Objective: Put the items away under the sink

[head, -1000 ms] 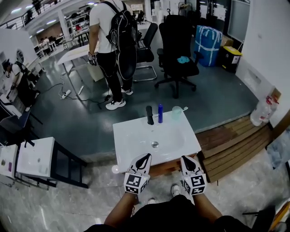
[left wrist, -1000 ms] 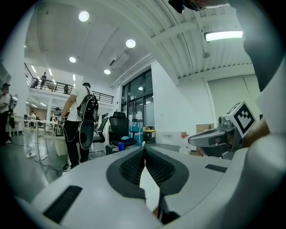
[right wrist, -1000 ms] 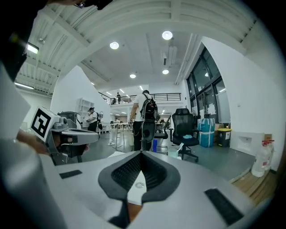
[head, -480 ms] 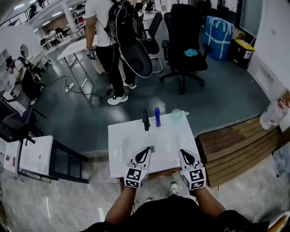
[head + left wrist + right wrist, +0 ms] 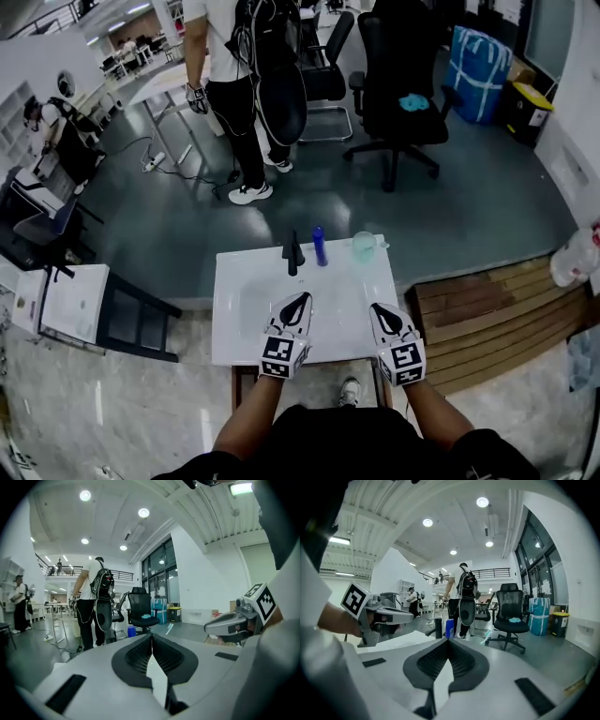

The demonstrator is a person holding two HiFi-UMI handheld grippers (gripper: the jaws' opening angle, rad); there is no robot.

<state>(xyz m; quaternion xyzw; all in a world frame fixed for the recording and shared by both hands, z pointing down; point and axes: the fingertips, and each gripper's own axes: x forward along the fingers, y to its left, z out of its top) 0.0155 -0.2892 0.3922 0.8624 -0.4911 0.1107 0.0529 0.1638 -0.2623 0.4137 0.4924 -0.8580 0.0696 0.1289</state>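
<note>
Evidently the left gripper [image 5: 300, 300] and right gripper [image 5: 382, 309] were closed and empty above the near edge of the sink [image 5: 242, 323]. Jaws needed opening wide before reaching the far blue bottle [image 5: 319, 246].

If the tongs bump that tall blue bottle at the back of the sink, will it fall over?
Probably, yes. The blue bottle stands upright, tall and thin, so a nudge near its top may tip it. It looks round, so it might roll along the sink toward the cup beside it.
</note>
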